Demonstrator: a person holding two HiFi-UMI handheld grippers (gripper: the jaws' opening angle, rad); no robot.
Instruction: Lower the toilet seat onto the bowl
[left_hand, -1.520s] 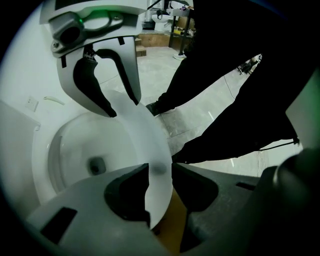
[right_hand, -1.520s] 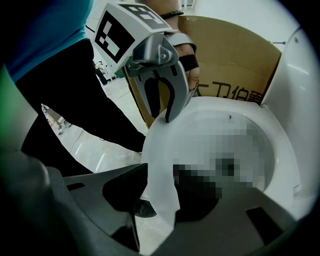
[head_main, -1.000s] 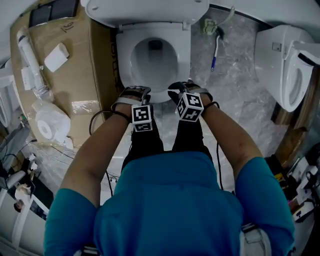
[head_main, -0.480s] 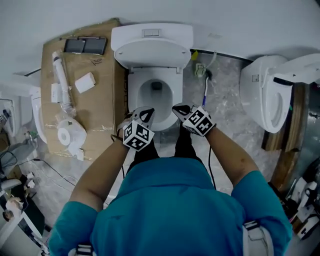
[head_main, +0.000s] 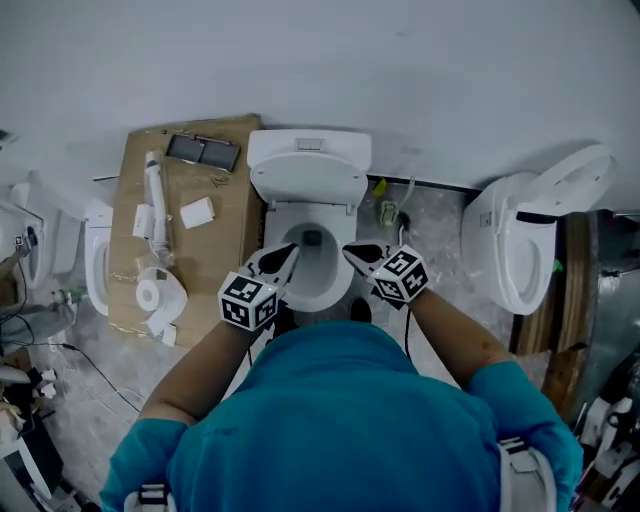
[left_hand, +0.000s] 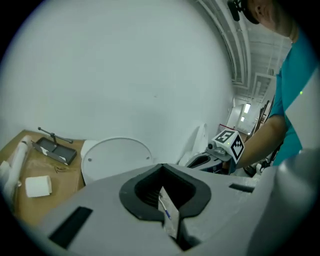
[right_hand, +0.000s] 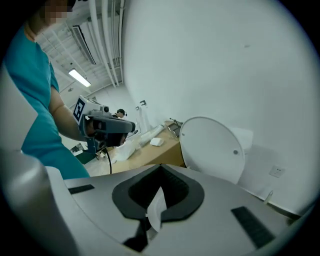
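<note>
Our left gripper (head_main: 282, 258) and right gripper (head_main: 358, 253) were both clenched on nothing, raised above the bowl (head_main: 312, 255). The toilet seat (head_main: 335, 290) seemed to lie flat on it, with the lid (head_main: 307, 182) upright. We judged it best to avoid bumping the lid and to check the seat sat flush.

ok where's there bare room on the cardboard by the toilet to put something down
Bare: the right strip of the cardboard, between the white box and the toilet bowl, and the floor between that bowl and the second toilet. Crowded: the cardboard's left side, with tube, paper roll and dark tray at the back.
</note>
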